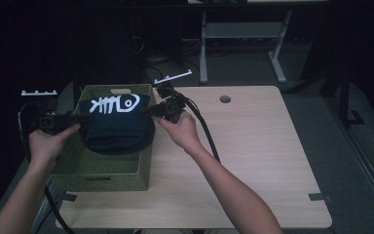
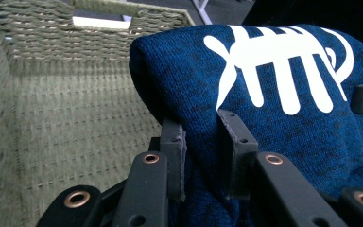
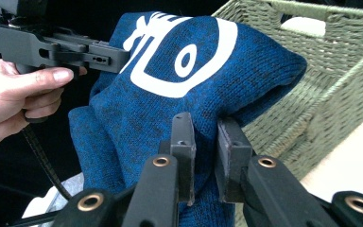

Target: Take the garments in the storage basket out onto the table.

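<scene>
Holding folded blue sweater (image 1: 118, 127) over green basket (image 1: 102, 178): left gripper (image 1: 78, 118) and right gripper (image 1: 148, 112) clamped on opposite edges, keeping fold flat for lowering in.

gripper (image 2: 202, 142): black jaws | copper-ringed screws | black cables | forearms bare

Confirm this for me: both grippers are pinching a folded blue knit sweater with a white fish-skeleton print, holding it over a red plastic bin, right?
Not quite. The container is a green woven basket, not a red plastic bin, as the high view shows. The left gripper and right gripper do pinch the blue sweater over it.
</scene>
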Tool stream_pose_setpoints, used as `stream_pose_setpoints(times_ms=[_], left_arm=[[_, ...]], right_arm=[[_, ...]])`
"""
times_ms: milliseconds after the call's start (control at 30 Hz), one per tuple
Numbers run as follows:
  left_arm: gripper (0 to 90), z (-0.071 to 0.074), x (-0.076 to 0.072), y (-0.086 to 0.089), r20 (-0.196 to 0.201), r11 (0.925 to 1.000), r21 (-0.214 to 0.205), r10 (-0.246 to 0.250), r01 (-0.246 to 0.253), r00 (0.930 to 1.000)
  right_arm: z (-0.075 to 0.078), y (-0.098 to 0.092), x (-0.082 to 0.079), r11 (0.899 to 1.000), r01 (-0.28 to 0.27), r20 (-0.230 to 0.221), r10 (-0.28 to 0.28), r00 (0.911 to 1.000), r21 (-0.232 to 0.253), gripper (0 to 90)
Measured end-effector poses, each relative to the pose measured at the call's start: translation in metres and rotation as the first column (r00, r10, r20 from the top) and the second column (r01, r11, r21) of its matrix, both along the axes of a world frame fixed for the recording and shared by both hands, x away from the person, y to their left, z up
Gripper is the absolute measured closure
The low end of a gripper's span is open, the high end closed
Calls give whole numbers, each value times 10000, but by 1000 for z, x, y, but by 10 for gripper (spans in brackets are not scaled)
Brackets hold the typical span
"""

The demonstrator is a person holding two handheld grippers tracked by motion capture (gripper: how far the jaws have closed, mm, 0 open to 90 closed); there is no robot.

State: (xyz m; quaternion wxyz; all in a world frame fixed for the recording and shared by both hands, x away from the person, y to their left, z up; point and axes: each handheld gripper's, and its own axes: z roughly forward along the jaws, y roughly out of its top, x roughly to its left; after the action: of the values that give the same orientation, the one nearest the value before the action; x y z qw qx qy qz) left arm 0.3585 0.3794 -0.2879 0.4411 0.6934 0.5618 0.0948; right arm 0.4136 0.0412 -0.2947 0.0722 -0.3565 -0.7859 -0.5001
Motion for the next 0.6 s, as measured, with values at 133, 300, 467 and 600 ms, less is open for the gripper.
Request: stream_pose_setpoints(times_ms=[133, 300, 467, 600], left_arm=[[738, -2, 2, 7, -50, 10000, 81, 55, -54, 10000], [736, -10, 4, 17, -151, 9999, 34, 97, -97, 9998], [735, -18, 5, 27, -244, 9997, 25, 250, -250, 9994], [733, -24, 5, 34, -293, 9993, 54, 381, -380, 9988]], right_arm=[[-4, 8, 2, 10000, -30, -114, 29, 9999, -21, 790], [-9, 18, 5, 9999, -93, -215, 90, 9997, -136, 790], [-16, 30, 7, 9996, -170, -260, 165, 9995, -206, 790], [-20, 40, 8, 9994, -209, -335, 199, 9992, -293, 790]])
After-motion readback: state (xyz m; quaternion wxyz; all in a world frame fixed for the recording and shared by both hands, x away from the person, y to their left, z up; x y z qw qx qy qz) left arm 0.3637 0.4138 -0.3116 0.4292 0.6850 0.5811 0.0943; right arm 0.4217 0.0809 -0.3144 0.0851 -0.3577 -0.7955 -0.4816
